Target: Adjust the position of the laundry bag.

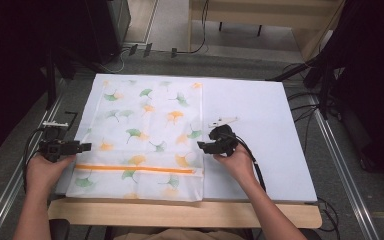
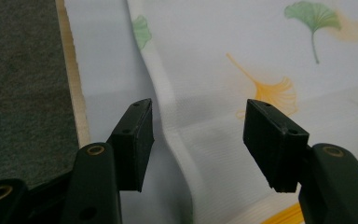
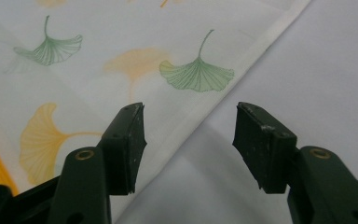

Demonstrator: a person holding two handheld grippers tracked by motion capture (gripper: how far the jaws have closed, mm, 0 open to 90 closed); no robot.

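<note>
A white cloth printed with green and orange ginkgo leaves and one orange stripe lies flat on the left half of a white board. My left gripper is at the cloth's left edge, level with the stripe. Its jaws are open, and in the left gripper view the cloth's hem runs between them untouched. My right gripper is at the cloth's right edge, also open. In the right gripper view one jaw is over the cloth and the other over bare board.
The board rests on a wooden table whose front edge shows near the person. Metal rails run along both sides. Cables and dark stands are on the floor at the right and back.
</note>
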